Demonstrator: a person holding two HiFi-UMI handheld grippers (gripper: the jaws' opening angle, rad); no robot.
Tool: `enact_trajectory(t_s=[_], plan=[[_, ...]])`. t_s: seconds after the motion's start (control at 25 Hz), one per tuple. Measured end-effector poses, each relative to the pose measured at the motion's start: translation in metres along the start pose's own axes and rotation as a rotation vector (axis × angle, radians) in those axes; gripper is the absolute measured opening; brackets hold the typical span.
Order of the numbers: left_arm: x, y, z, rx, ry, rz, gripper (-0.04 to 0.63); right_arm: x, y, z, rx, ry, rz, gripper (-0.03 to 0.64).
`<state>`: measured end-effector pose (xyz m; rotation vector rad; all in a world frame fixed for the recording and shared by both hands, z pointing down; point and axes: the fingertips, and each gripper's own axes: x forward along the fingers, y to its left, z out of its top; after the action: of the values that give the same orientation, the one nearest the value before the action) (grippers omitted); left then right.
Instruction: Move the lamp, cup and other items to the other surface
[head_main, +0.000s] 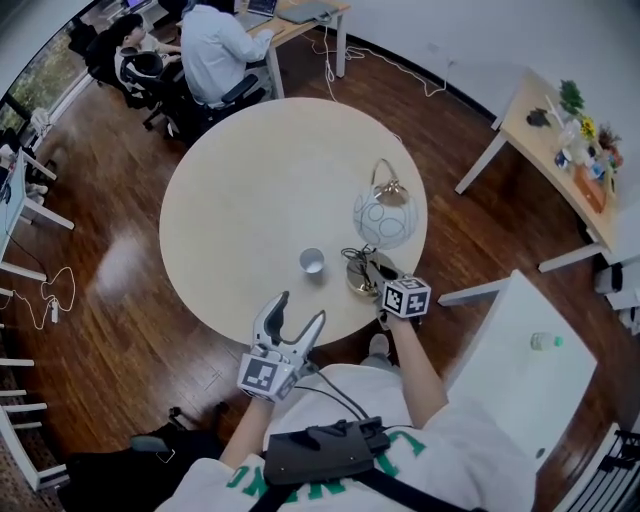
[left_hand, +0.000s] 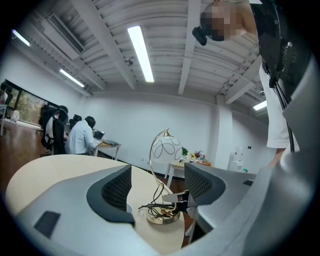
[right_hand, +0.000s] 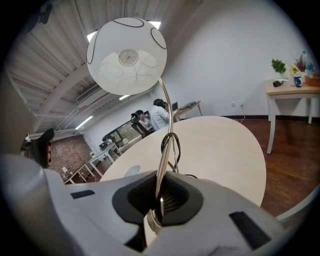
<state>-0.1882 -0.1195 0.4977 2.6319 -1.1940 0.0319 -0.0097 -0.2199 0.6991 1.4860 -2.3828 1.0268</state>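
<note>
Right now the right gripper has its fingers clamped on the thin metal stem of the lamp, low down, just above the brass base. The lamp stands at the near right edge of the round surface, its stem arching up to a white globe shade with dark looping lines, and a dark cord is bundled about the stem and base. Whether the base sits on the surface or is just clear of it cannot be told. The cup stands upright on the surface just left of the lamp base, apart from it. The left gripper hovers over the near edge, pointing toward the lamp, its fingers apart with nothing held between them. A white rectangular surface lies to the right, with a bottle on it.
</note>
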Motion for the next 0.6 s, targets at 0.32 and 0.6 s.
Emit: enact_trajectory(t_s=[0.32,0.6], plan=[[0.020,-0.019,0.014,-0.017,0.008,-0.109,0.325,-0.035,0.009,-0.011,0.020,-0.041,-0.038,0.014],[0.057,-0.077,-0.021,0.059,0.053,-0.297,0.325,-0.125,-0.015,-0.015,0.070,-0.145,-0.109,0.015]])
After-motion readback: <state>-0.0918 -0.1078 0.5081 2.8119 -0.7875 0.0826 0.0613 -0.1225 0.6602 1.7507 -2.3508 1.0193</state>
